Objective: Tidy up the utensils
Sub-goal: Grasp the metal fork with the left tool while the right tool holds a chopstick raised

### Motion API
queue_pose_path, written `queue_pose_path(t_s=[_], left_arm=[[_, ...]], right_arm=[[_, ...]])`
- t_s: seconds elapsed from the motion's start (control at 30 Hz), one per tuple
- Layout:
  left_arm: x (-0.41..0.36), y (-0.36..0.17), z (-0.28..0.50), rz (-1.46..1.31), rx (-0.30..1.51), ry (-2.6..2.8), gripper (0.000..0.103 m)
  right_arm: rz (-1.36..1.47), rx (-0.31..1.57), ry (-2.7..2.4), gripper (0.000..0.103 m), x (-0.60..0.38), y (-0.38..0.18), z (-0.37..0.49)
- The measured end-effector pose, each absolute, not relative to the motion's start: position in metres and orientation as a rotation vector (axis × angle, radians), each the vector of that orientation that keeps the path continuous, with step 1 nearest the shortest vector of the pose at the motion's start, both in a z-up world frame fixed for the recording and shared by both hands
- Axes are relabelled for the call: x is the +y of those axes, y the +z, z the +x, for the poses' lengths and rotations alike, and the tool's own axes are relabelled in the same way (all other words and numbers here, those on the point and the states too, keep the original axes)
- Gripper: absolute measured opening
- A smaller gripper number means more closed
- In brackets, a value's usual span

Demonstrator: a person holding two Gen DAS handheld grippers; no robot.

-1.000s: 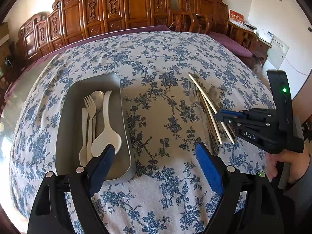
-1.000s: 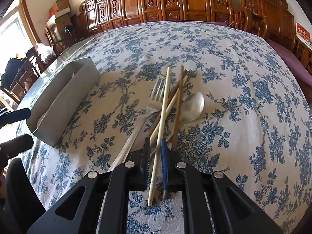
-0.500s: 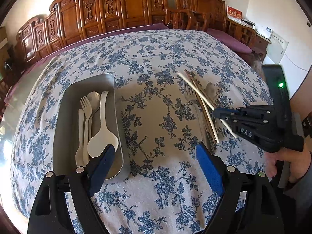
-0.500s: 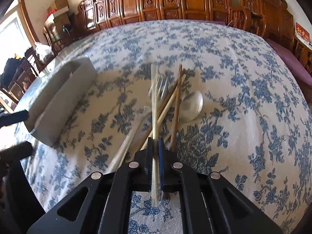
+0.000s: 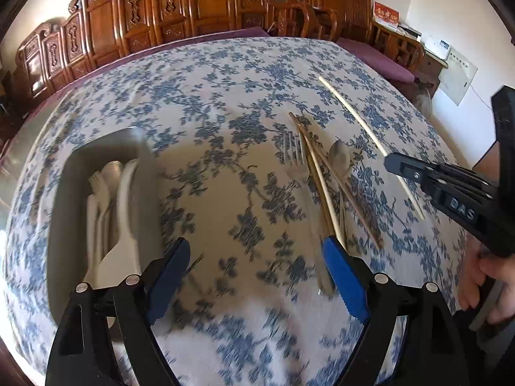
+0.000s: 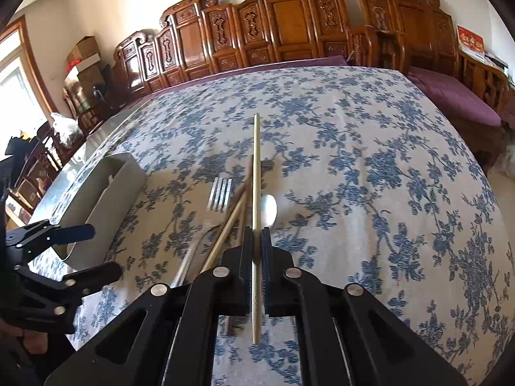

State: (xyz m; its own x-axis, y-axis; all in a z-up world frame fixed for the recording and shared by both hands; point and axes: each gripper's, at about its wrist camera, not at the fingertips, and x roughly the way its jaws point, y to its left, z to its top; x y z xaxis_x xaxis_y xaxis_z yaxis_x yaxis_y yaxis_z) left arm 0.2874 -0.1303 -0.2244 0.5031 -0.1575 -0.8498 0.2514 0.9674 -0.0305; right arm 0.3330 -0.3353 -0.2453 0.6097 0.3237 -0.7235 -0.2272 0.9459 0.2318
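Pale bamboo, one chopstick is now lifted clear of the pile, pinched in the right gripper; a second ago it lay among the fork, spoon and other chopsticks. Next stop, I judge: the metal tray. The left gripper hangs spread. Blue-flowered cloth covers the table; carved wooden chairs line the wall.
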Motion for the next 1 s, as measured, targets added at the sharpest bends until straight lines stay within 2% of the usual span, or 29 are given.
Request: queue_pose_path(t_s=[0.17, 0.33, 0.5, 0.8, 0.9, 1.0], left_arm=[[-0.15, -0.24, 0.31, 0.112, 1.05, -0.264, 0.061], [-0.163, -0.254, 0.33, 0.081, 1.095, -0.279, 0.034], [-0.17, -0.261, 0.341, 0.028, 1.122, -0.298, 0.028], [-0.183, -0.265, 0.348, 0.057, 1.129, -0.288, 0.027], [-0.185, -0.266, 0.349, 0.094, 1.145, -0.269, 0.016], [-0.183, -0.265, 0.349, 0.096, 1.153, -0.27, 0.014]], right_arm=[[0.137, 0.857, 0.316, 0.006, -0.341, -0.246, 0.335], [0.151, 0.852, 0.323, 0.006, -0.342, -0.246, 0.337], [0.159, 0.864, 0.311, 0.006, -0.345, -0.247, 0.339], [0.141, 0.866, 0.309, 0.006, -0.345, -0.249, 0.337], [0.135, 0.866, 0.308, 0.007, -0.343, -0.25, 0.337], [0.137, 0.865, 0.31, 0.007, -0.342, -0.25, 0.337]])
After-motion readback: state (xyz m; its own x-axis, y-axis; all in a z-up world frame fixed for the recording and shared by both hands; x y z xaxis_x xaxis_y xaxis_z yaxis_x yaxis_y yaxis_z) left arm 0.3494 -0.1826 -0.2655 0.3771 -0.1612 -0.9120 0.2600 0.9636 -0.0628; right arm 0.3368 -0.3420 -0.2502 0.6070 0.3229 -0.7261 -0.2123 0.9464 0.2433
